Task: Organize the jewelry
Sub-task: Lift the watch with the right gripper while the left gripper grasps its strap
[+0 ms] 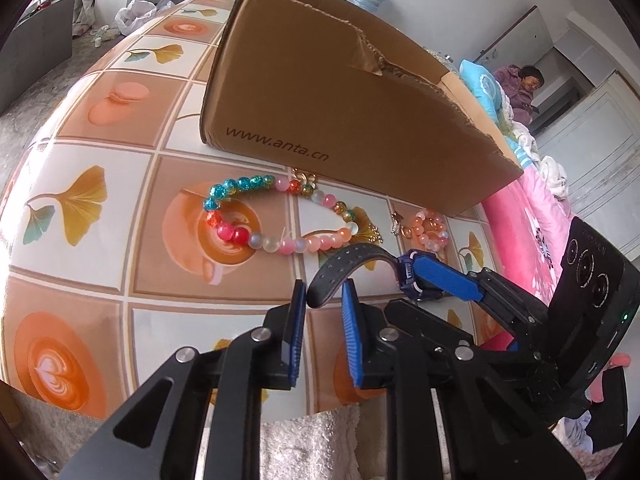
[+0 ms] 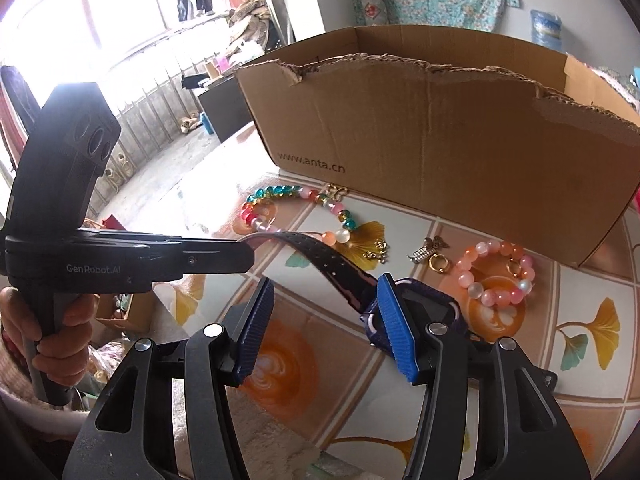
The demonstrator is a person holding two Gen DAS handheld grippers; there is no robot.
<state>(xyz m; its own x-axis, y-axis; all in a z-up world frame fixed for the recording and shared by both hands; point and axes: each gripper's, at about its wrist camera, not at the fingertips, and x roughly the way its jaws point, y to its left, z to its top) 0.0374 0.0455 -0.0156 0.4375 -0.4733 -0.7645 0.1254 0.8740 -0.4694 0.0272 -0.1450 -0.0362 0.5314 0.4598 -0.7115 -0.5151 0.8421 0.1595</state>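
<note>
The dark blue watch with a long black strap full of little holes is held up just above the table, close to the camera. Its strap bends over like a bridge. The blue body of the watch has a white line around it.

The left gripper has its blue fingers close together, pinching the loose end of the strap. A hand holds this gripper by its handle.

The right gripper has its fingers quite far apart. One blue finger lies against the body of the watch. The other finger touches nothing, and the strap runs through the gap between them.

The table has a shiny cover with pictures of orange coffee cups and yellow leaves. A little further on lies a long string of round beads in blue, red, pink and white. Beside it is a small pink and orange bead bracelet, with some little gold rings and charms between them.

Behind all that stands a big brown cardboard box with a torn top edge, open at the top. The bead string almost reaches it.
</note>
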